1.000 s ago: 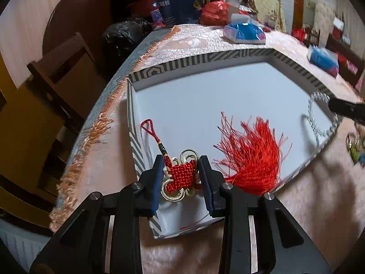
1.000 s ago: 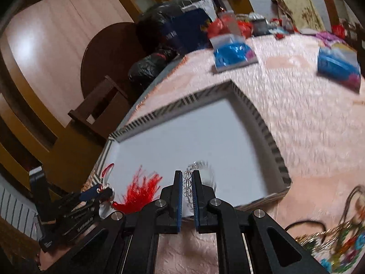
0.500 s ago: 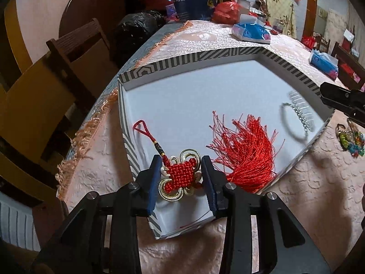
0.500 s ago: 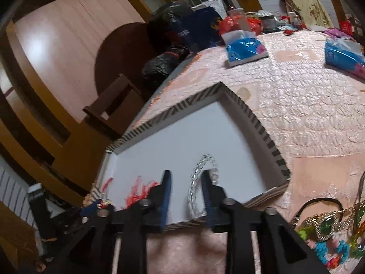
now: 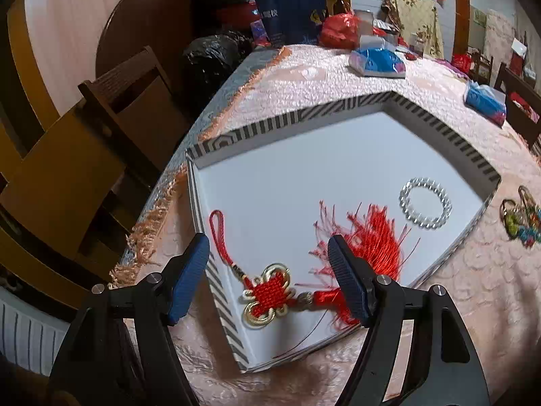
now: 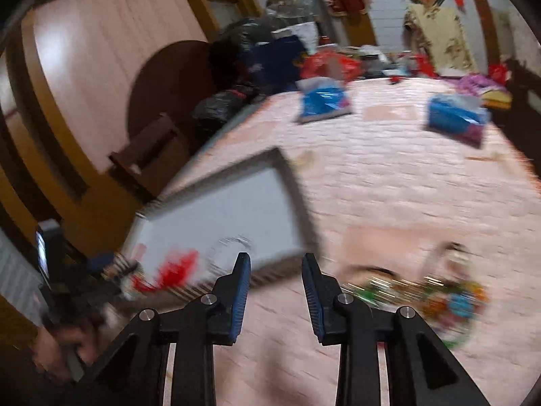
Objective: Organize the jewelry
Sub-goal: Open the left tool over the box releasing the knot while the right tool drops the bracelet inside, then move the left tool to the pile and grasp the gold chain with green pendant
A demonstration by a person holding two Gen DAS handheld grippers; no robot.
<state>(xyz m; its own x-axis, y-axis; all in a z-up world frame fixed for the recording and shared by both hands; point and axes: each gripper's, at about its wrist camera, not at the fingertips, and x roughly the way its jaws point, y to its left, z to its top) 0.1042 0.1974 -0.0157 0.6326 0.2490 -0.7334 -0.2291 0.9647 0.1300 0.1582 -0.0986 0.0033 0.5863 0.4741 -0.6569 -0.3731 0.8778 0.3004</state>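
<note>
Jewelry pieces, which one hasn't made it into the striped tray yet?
The colourful beaded piece lies on the pink cloth outside the tray. The red knot tassel and clear bead bracelet already lie inside.

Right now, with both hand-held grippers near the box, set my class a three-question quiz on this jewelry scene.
1. True or false: the left hand-held gripper is clamped on the red knot ornament.
2. Where does the pearl bracelet lie? A) on the tablecloth B) inside the striped box C) between the right hand-held gripper fingers
3. Fill in: the colourful jewelry pile lies ____ the box.

Key
1. False; its jaws are open with the knot lying between them.
2. B
3. outside, on the tablecloth.
</note>
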